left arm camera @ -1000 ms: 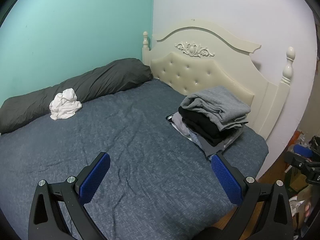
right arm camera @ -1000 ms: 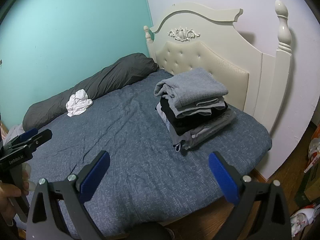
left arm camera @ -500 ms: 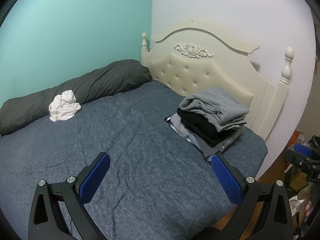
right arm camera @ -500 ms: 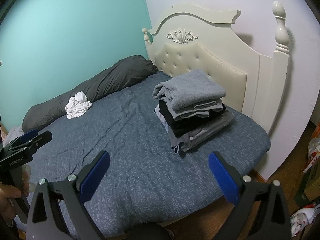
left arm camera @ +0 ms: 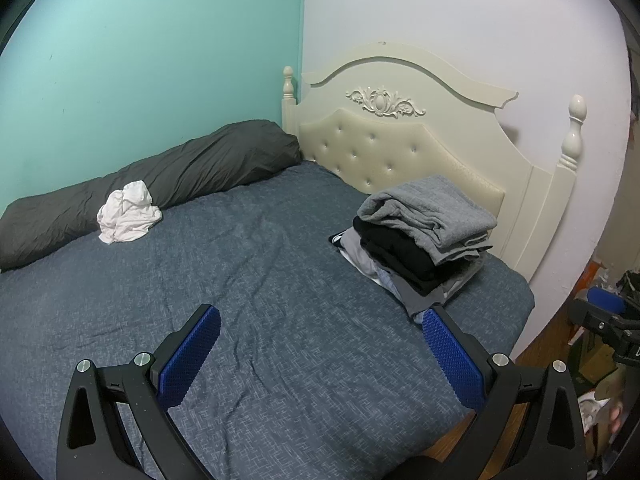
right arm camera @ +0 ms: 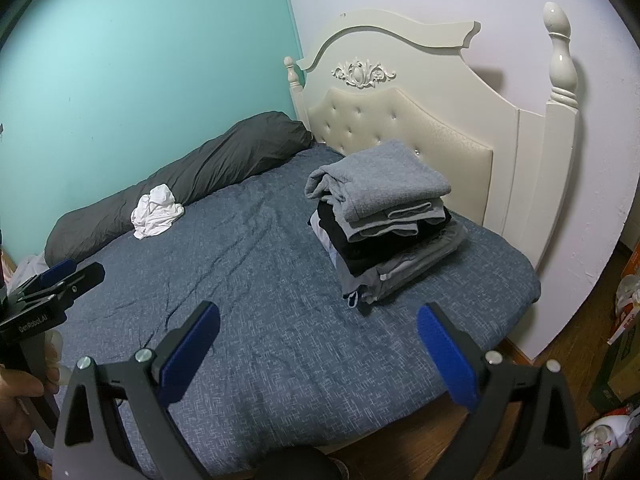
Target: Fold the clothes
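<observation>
A crumpled white garment point(left arm camera: 129, 212) lies at the far left of the bed against a long dark grey pillow point(left arm camera: 160, 178); it also shows in the right wrist view point(right arm camera: 157, 211). A stack of folded clothes point(left arm camera: 424, 236), grey on top and black below, sits near the headboard; it also shows in the right wrist view point(right arm camera: 384, 216). My left gripper point(left arm camera: 320, 316) is open and empty above the blue bedsheet point(left arm camera: 248, 280). My right gripper point(right arm camera: 318, 312) is open and empty over the bed's near edge. The left gripper also shows at the left edge of the right wrist view point(right arm camera: 60, 276).
A cream tufted headboard point(left arm camera: 400, 144) with posts stands against the white wall; a teal wall runs along the bed's far side. Wooden floor point(right arm camera: 560, 360) with boxes and clutter lies to the right of the bed.
Both views have pulled back and tilted a little; the bed and stack sit slightly lower and farther. Both grippers stay open and empty. The clothes have not moved.
</observation>
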`<state>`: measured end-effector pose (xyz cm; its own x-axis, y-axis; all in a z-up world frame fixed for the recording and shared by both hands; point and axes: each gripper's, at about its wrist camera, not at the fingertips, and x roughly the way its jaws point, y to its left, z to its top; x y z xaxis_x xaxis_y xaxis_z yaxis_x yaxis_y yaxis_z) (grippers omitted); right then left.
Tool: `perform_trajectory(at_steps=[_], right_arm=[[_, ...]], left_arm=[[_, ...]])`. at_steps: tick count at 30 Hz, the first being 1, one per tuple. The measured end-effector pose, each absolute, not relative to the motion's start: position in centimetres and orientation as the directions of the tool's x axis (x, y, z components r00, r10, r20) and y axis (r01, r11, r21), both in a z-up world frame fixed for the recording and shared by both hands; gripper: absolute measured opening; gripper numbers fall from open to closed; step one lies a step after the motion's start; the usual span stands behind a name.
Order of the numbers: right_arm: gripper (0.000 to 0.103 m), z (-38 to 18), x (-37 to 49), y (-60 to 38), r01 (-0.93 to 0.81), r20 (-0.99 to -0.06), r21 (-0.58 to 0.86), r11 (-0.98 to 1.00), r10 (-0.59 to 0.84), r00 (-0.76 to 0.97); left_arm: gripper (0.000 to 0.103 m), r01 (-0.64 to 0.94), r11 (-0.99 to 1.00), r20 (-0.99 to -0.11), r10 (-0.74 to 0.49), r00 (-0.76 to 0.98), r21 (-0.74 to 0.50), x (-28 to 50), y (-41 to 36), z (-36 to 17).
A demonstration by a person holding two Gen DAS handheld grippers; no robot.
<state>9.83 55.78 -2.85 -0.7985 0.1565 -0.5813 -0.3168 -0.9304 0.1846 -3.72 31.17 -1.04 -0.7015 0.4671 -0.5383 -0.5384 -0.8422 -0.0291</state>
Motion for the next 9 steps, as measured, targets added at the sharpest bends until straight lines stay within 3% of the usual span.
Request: perform_trajectory(at_steps=[9], right_arm=[[0.100,-2.81,9.82,55.70,-0.314,-0.581,0.185,-0.931,0.154,-0.800]], left_arm=[[0.103,-0.541,-0.841,-0.541,0.471,-0.697,-0.035,-3.77,31.00,-1.10]])
